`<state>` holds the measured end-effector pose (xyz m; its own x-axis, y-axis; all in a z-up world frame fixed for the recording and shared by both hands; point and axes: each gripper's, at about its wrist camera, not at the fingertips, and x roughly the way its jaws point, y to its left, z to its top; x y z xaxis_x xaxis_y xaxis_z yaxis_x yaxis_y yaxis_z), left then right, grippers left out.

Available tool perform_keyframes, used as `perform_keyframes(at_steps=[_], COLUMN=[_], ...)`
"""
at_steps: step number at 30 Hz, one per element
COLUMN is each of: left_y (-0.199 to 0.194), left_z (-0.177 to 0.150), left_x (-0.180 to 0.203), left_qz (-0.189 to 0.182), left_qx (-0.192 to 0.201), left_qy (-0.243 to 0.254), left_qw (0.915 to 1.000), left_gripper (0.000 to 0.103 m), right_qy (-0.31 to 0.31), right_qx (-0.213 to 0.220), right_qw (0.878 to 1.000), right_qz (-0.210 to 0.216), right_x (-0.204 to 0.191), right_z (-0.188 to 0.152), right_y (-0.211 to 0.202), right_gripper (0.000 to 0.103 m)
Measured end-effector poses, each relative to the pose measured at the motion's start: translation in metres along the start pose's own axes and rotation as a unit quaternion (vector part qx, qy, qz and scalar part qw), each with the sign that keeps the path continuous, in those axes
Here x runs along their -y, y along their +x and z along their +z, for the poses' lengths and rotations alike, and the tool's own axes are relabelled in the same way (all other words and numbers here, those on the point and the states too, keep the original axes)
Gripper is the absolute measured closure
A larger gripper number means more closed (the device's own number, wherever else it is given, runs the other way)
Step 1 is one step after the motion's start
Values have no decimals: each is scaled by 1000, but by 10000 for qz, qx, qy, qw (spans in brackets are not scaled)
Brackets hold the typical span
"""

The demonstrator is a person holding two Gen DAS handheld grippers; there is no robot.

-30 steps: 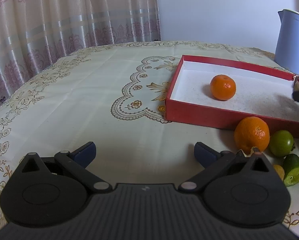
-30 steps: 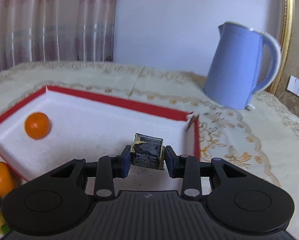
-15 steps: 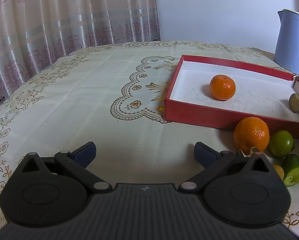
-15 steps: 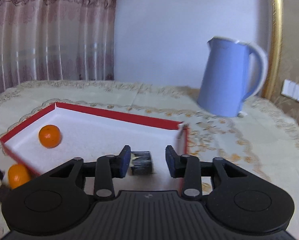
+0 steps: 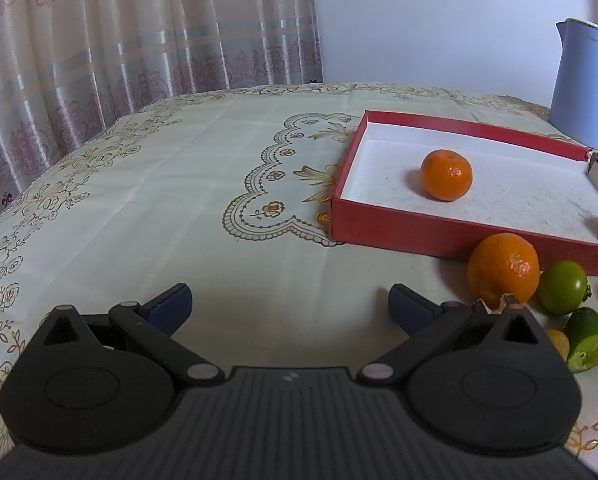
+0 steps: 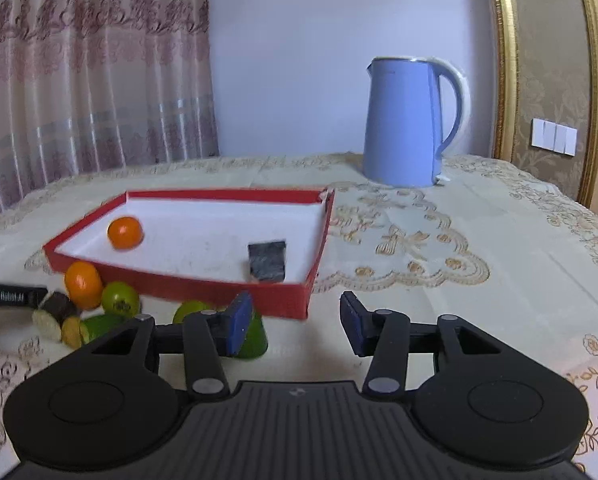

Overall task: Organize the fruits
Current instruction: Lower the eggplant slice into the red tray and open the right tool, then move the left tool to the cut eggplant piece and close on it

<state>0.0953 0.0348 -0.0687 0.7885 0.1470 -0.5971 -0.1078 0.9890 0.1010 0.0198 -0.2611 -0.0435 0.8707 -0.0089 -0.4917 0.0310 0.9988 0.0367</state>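
Note:
A red tray (image 5: 455, 236) with a white floor (image 6: 203, 236) holds a small orange (image 5: 445, 174) (image 6: 125, 233) and a dark cut fruit piece (image 6: 267, 261) near its right wall. In front of the tray lie a second orange (image 5: 502, 268) (image 6: 83, 284), a green round fruit (image 5: 562, 286) (image 6: 119, 298), cut green pieces (image 5: 586, 338) (image 6: 255, 336) and a dark piece (image 6: 55, 312). My left gripper (image 5: 289, 306) is open and empty, low over the cloth left of the loose fruit. My right gripper (image 6: 295, 322) is open and empty, just in front of the tray's near right corner.
A blue electric kettle (image 6: 409, 122) (image 5: 583, 86) stands behind the tray at the back right. A patterned tablecloth (image 5: 159, 200) covers the table. Curtains (image 5: 119, 40) hang at the back left. The left gripper's body (image 6: 11, 295) shows at the far left of the right wrist view.
My right gripper opened, let go of the dark cut piece in the tray, and pulled back out past the tray's front edge. The left gripper has not moved.

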Motion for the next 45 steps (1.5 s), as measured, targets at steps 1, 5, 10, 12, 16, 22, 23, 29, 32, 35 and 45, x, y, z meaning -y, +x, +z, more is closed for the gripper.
perform_keyframes(at_steps=[1,5,10,12,16,22,23,29,32,35,45], left_y=[0,-1,-12,-16,-25,-40,-42,-47,-44,-38,-30], left_z=[0,-1,-4,-5,-8,-9,-8,-5,-7,-7,-9], left_x=[0,-1,-7,-5,-1,2,5,18,25,29,28], left_qz=[-1,-24,-313,-360,-589,-1021,-1056,-1279,-1255,-1142,-1156], left_qx=[-2,18,272,366,452,403,419,384,329,225,102], left_qy=[-1,-16,-127,-75,50,-276,-272,-171,-88,-58,-115], left_qw=[10000,10000,9991,9987,9972,9936,9932,9909,9915,9932,9932], left_gripper=[0,0,0,0,0,0,0,0,0,0,0], right_qy=[-35,-203,-87,-48,-5,185,186,186,202,208,214], right_qx=[-53,-94,24,71,71,-155,-162,-203,-182,-200,-242], right_qw=[10000,9997,9999,10000,9999,9995,9995,9994,9995,9994,9994], right_qz=[24,108,46,31,75,181,173,194,184,168,159], right_x=[-2,-9,-5,-3,0,5,5,5,5,5,5], right_z=[-1,-6,-10,-13,-15,-18,-18,-19,-19,-19,-20], right_y=[0,1,2,2,2,9,9,10,9,10,12], right_gripper=[54,54,43,42,38,36,36,36,36,36,36])
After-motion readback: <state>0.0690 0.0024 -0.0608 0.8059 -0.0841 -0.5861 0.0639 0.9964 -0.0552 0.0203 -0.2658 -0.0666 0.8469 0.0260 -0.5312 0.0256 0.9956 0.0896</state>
